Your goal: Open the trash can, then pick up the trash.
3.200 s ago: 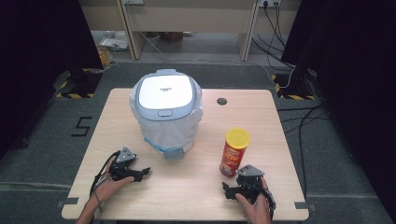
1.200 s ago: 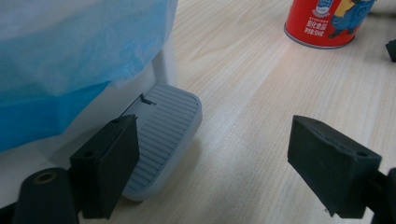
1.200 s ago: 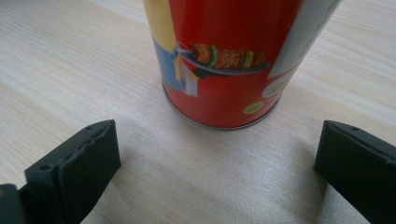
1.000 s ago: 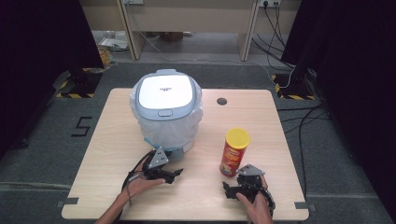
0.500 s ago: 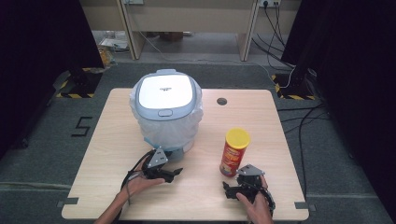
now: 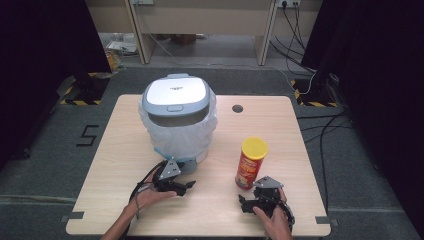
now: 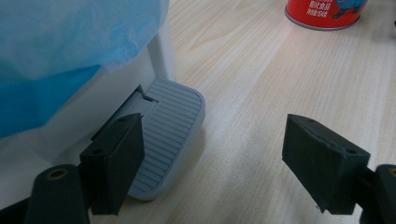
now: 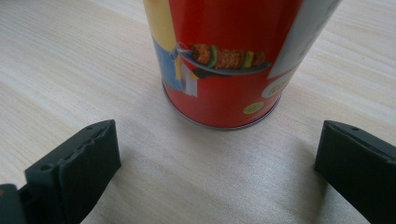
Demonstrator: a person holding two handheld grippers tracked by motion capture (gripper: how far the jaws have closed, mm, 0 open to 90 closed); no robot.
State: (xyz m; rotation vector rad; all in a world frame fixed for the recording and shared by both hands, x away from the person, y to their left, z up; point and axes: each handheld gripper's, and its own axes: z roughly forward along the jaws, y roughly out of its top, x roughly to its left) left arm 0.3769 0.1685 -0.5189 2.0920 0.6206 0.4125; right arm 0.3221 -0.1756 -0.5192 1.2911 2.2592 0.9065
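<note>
Two tools rest low on the wooden surface (image 6: pixel 125 150), one in each hand, near the bottom of the high view. The left tool (image 6: pixel 187 186) sits lower left of centre, just below the white pedal bin (image 6: pixel 177 120) lined with a pale blue bag (image 6: pixel 175 137). In the left gripper view its jaws stand wide apart with nothing between them, the left jaw just in front of the bin's ribbed grey pedal (image 7: pixel 170 126) at centre left. The right tool (image 6: pixel 242 204) lies lower right, just below the red can (image 6: pixel 251 162) with a yellow lid. In the right gripper view its jaws are spread wide and hold nothing, with the can's base (image 8: pixel 224 84) upright at top centre, beyond the gap.
</note>
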